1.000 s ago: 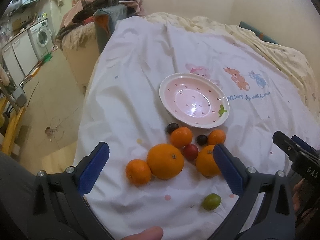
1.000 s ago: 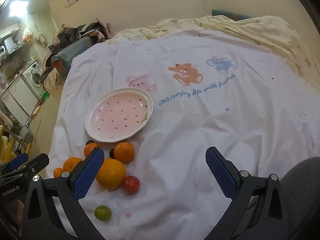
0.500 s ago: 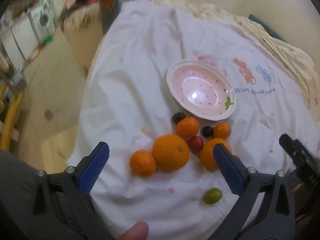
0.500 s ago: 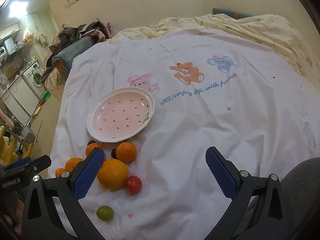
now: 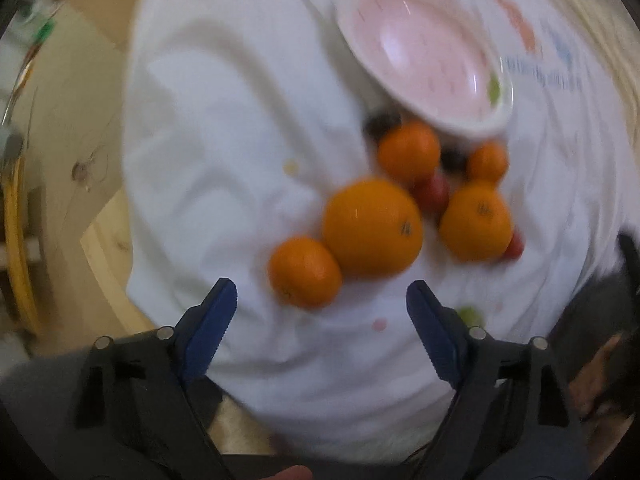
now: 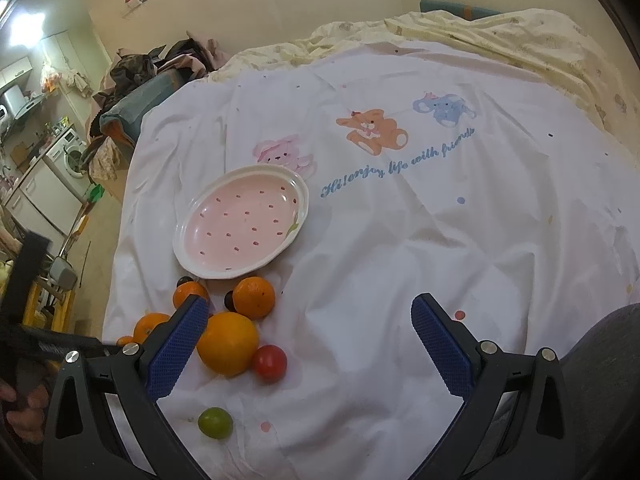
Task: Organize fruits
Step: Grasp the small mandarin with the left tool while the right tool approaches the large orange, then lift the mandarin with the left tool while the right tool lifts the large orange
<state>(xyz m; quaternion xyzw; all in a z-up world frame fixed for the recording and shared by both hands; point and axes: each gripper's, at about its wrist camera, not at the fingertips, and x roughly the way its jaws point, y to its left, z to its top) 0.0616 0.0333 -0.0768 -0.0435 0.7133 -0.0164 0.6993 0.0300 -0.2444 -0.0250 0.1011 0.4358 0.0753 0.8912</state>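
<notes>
A bed is spread with a white sheet [image 6: 420,264], printed with cartoon animals and blue script. On it a pink plate [image 6: 188,248] with a white rim and dark speckles is seen lying flat, nothing in it. Just beside the plate's near edge the fruit is gathered in a loose cluster on the sheet. The largest orange [image 5: 372,227] is found at the middle of the cluster in the blurred left wrist view, a second large orange [image 5: 476,226] to its right, a smaller orange [image 5: 304,272] touching its lower left. Two more small oranges [image 5: 409,151] are set closer to the plate, with dark small fruits between them; what they are cannot be told. A red tomato [image 6: 269,362] is seen touching the big orange in the right wrist view, and a green fruit [image 6: 215,422] lies apart, nearer the camera.

The left tongs [image 5: 322,298] are pointed down over the sheet just short of the smaller orange; their jaws have just been closing a little yet are held wide, nothing between the pads. The right tongs [image 6: 310,316] are held spread wide over bare sheet beside the cluster, nothing gripped.
</notes>
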